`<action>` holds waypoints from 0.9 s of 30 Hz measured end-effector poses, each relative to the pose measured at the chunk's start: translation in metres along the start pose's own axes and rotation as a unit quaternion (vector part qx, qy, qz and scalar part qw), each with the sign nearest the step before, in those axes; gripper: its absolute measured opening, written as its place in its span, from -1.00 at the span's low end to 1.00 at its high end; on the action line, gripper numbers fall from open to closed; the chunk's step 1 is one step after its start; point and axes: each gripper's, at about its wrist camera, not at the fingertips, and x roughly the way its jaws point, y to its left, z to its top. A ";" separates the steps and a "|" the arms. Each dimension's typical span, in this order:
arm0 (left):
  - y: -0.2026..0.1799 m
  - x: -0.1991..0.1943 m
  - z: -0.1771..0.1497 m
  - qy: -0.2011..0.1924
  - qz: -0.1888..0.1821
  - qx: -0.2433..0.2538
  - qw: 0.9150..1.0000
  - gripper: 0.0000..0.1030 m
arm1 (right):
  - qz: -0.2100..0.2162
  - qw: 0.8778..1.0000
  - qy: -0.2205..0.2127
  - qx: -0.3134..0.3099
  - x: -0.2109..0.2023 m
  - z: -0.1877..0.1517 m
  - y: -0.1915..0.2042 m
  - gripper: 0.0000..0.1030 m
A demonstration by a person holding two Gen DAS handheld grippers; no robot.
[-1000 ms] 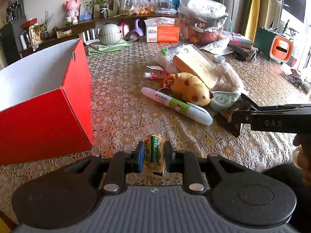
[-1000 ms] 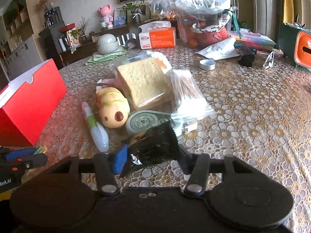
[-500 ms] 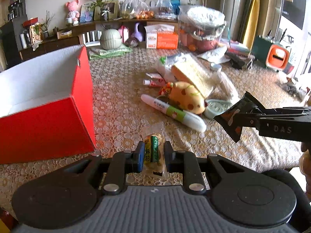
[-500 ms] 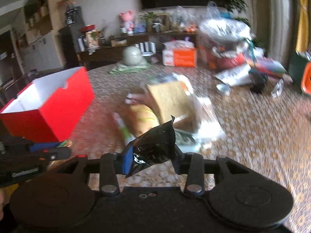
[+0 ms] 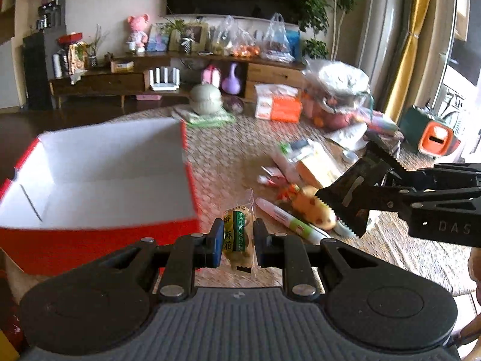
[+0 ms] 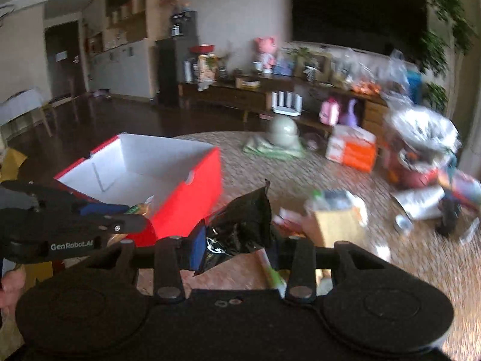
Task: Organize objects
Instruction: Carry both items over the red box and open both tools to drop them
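Note:
My left gripper (image 5: 237, 242) is shut on a small clear snack packet with a green label (image 5: 236, 231), held above the table beside the red box (image 5: 99, 236). The box is open on top, white inside, and looks empty. My right gripper (image 6: 236, 249) is shut on a crumpled black foil packet (image 6: 240, 225), lifted off the table. In the left wrist view the right gripper (image 5: 381, 198) comes in from the right with the black packet (image 5: 348, 201). The right wrist view has the left gripper (image 6: 132, 218) at the near corner of the red box (image 6: 192, 201).
On the lace tablecloth (image 5: 228, 156), right of the box, lie a white and green pen-like tube (image 5: 294, 224), a yellow spotted toy (image 5: 312, 207) and bagged bread (image 5: 315, 165). Farther back stand an orange tissue box (image 5: 279, 106), a green lidded jar (image 5: 207, 99) and a plastic-wrapped pot (image 5: 339, 93).
Both grippers have risen off the table with their packets and swung left toward the red box. The box's white inside now shows from above.

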 end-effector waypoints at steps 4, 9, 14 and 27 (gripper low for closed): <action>0.024 -0.007 0.013 -0.004 0.014 -0.006 1.000 -0.62 | 0.005 0.999 -0.002 -0.040 0.018 0.019 0.027 -0.22; 0.056 -0.011 0.025 -0.008 0.041 -0.006 0.999 -0.62 | 0.023 0.998 0.005 -0.063 0.041 0.039 0.057 -0.22; 0.088 -0.007 0.037 -0.002 0.071 -0.002 0.998 -0.61 | 0.042 0.996 0.015 -0.073 0.069 0.057 0.079 -0.22; 0.160 0.051 0.051 0.056 0.122 0.006 0.991 -0.61 | 0.069 0.987 0.095 -0.113 0.161 0.060 0.123 -0.22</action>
